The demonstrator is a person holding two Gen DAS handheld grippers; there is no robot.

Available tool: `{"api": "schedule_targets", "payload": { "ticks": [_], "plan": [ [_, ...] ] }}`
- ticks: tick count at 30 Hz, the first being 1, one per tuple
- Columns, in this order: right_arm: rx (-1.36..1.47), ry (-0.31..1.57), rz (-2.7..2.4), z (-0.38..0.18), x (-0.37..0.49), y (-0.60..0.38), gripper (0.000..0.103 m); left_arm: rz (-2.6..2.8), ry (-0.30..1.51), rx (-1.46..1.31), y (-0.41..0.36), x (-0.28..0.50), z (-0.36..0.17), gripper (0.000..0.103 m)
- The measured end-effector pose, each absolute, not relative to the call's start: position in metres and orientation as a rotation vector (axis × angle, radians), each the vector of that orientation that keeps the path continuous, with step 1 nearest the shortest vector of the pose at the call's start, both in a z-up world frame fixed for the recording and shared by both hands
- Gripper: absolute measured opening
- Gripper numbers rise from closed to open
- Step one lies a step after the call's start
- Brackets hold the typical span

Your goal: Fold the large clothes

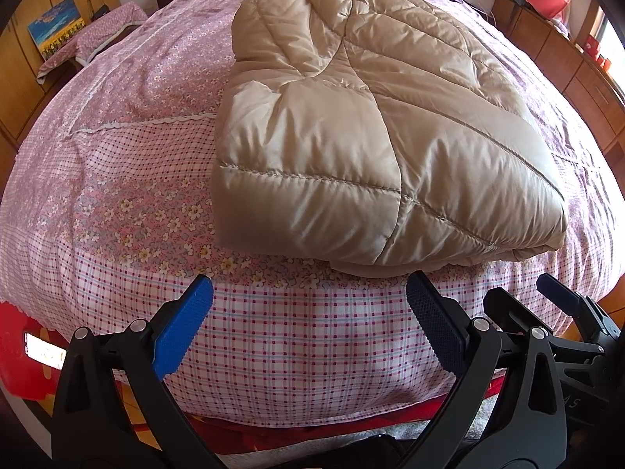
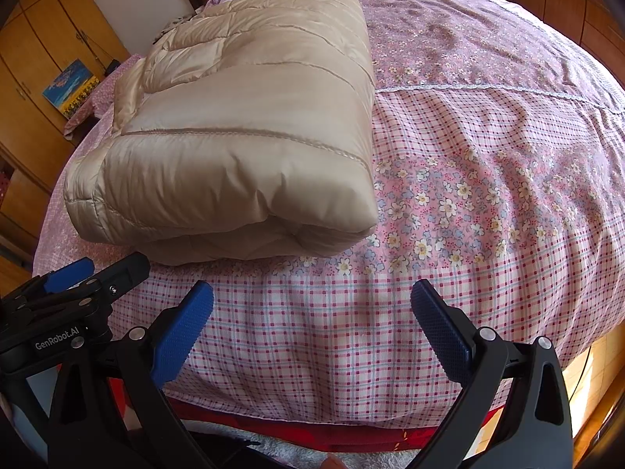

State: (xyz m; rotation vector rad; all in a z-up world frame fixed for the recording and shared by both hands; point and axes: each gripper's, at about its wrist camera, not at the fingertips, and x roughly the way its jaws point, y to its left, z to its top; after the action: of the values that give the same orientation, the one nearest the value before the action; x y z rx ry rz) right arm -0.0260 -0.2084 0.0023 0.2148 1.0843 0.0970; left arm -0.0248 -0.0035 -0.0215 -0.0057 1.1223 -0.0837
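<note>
Garment: beige quilted down coat [image 1: 375,117] lay on the bed [image 1: 129,203], already folded into a thick rectangular bundle; the same bundle showed in the right wrist view [image 2: 242,133].
Position: bundle sat toward the foot of the bed, its near edge just short of the checked band of the bedspread [image 2: 488,179]; floral and checked cover lay bare on both sides of it.
Fold state: at least two layers were stacked at the near edge, upper layer rolled over the lower; a sleeve or side panel looked tucked across the top, though the seams made it hard to tell which.
Left gripper [image 1: 308,332]: jaws spread wide, nothing between the blue pads, held off the foot of the bed and apart from the coat.
Right gripper [image 2: 312,332]: jaws likewise spread wide and empty, clear of the coat, close beside the left tool.
Progress (judgement): folding looked essentially finished; the bundle was compact and squared.
Remaining (judgement): perhaps a last press or straightening of the slightly uneven near edge, otherwise nothing evident.
</note>
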Motion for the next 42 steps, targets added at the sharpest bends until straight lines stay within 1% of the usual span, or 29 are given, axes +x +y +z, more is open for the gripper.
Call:
{"api": "schedule_targets", "payload": {
  "ticks": [42],
  "plan": [
    [0.22,1.089,0.096,0.0014,-0.0263,-0.208,0.098,-0.082,1.13,0.003,-0.0021,-0.0224,-0.0212,0.099]
  ]
}}
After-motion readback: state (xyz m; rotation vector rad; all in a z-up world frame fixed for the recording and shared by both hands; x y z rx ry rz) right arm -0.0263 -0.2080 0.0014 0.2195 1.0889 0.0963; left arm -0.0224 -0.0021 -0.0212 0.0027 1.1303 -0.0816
